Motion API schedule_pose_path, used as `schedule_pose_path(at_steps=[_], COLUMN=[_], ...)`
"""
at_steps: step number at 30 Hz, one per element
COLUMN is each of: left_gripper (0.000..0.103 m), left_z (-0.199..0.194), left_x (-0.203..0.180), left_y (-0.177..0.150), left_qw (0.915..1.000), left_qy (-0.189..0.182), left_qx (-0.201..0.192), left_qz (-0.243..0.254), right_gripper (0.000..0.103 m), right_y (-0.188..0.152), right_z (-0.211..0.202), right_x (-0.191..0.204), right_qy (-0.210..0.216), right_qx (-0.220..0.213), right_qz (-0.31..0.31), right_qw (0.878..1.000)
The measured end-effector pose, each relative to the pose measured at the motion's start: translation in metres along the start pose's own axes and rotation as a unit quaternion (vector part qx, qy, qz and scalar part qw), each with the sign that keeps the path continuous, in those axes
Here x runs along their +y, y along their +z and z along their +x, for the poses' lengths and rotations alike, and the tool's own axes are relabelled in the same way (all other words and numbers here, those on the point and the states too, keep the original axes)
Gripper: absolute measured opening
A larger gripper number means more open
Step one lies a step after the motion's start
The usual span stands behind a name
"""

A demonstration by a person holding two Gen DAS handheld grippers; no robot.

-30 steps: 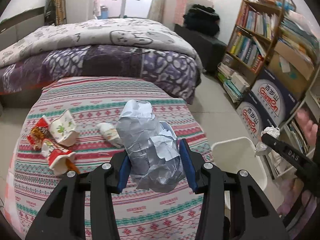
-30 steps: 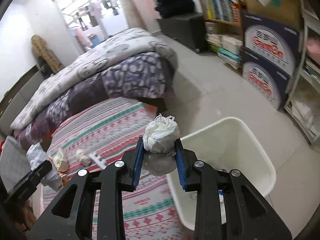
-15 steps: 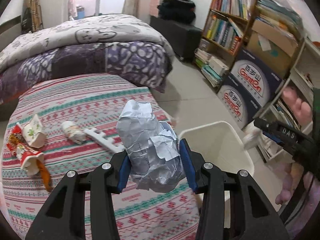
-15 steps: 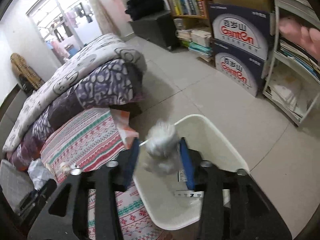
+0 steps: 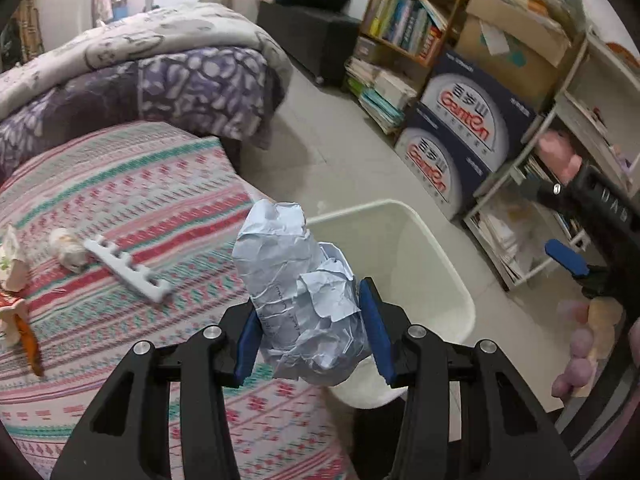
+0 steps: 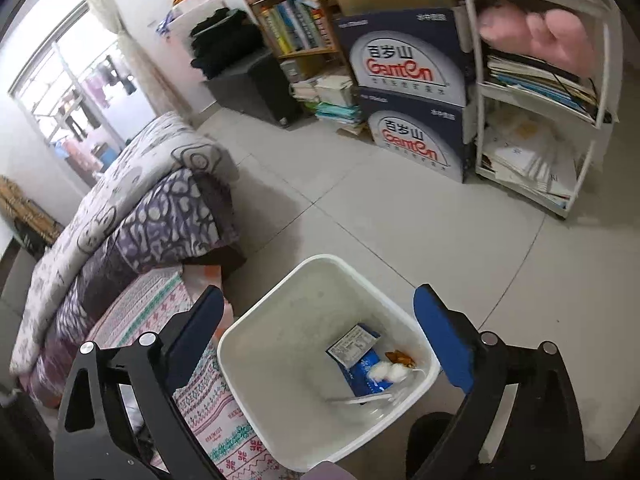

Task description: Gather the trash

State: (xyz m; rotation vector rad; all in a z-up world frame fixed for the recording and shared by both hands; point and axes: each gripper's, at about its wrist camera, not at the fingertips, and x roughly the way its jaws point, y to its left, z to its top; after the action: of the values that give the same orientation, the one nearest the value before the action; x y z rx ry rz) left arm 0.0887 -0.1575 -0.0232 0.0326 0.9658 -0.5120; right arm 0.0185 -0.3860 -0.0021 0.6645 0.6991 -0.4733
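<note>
Left gripper [image 5: 308, 330]: pinching a crumpled paper wad [image 5: 298, 292] between both blue pads, wad sticking up well past the fingertips.
Paper wad position: held in the air over the edge of the patterned tablecloth [image 5: 132, 200], just beside the rim of the white waste bin [image 5: 420, 248].
Right gripper [image 6: 316, 328]: jaws opening, spread wide, nothing between them; poised directly above the waste bin [image 6: 280, 304].
Bin contents: a blue-and-white packet [image 6: 358, 354], a small white tissue ball [image 6: 386, 372], a brownish scrap [image 6: 398, 357] and a white plastic utensil [image 6: 360, 400], all lying at the bottom.
Bin place: on the tiled floor [image 6: 400, 216], touching or just beside the cloth-covered table.
Trash on the cloth: a white comb-shaped plastic piece [image 5: 128, 268], a small rolled wrapper [image 5: 68, 246] just beside its end, and red-and-white snack packaging [image 5: 12, 280] at the left edge.
Right gripper in the left view: seen at the right edge [image 5: 572, 256], one blue pad showing, blurred.
Surroundings: folded quilts [image 5: 140, 68] behind the table, stacked water cartons [image 6: 408, 100] and a wooden bookshelf [image 5: 408, 28] along the wall.
</note>
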Motion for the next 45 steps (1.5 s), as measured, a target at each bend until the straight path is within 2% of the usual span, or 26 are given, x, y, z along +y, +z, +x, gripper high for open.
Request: schedule_pose_path(at_steps=[4,7,9,15,19,25,27,33,38,41,43,45], left_gripper=[0.049,0.075,0.076,0.077,0.083,0.084,0.084,0.085,0.085,0.088,0.089,0.089], left_z=[0.012,0.015,0.016,0.012,0.006,0.004,0.003,-0.007,-0.031,-0.047,-0.058,-0.064], left_x=[-0.02,-0.026,-0.026,-0.016,-0.004,0.031,0.049,0.118,0.185,0.222,0.251,0.275], left_y=[-0.004,-0.005,-0.004,-0.001,-0.002,-0.012,-0.015,-0.019,-0.02,-0.021,-0.026,-0.032], left_qw=[0.9995,0.9988,0.9988,0.9996,0.9999,0.9988,0.9969,0.9858,0.9728,0.9613,0.9474,0.9376], left_qy=[-0.024,-0.046,-0.049,-0.029,-0.014,0.046,0.076,0.148,0.178,0.21,0.243,0.253], left_qx=[0.009,0.005,0.003,-0.002,-0.003,0.004,0.009,0.018,0.01,-0.001,-0.008,-0.01], left_qz=[0.019,0.012,0.008,0.0,-0.005,-0.013,-0.02,-0.078,-0.149,-0.178,-0.209,-0.238], right_gripper=[0.093,0.093,0.094,0.094,0.095,0.095,0.096,0.096,0.095,0.096,0.096,0.096], right_y=[0.004,0.005,0.006,0.002,-0.003,-0.019,-0.026,-0.051,-0.068,-0.079,-0.088,-0.095], right_z=[-0.003,-0.005,-0.007,-0.008,-0.007,0.006,0.01,0.018,0.026,0.031,0.036,0.04], right_x=[-0.01,-0.012,-0.012,0.001,0.013,0.04,0.052,0.093,0.121,0.136,0.146,0.153], right_qy=[0.004,0.006,0.009,0.015,0.017,0.016,0.017,0.017,0.024,0.028,0.029,0.03], right_qx=[-0.005,-0.009,-0.012,-0.012,-0.009,0.018,0.029,0.043,0.056,0.067,0.076,0.082], right_qz=[0.019,0.027,0.031,0.013,-0.001,-0.037,-0.056,-0.122,-0.15,-0.164,-0.176,-0.186], right_qw=[1.0,1.0,0.999,1.0,1.0,0.999,0.998,0.991,0.987,0.984,0.981,0.979])
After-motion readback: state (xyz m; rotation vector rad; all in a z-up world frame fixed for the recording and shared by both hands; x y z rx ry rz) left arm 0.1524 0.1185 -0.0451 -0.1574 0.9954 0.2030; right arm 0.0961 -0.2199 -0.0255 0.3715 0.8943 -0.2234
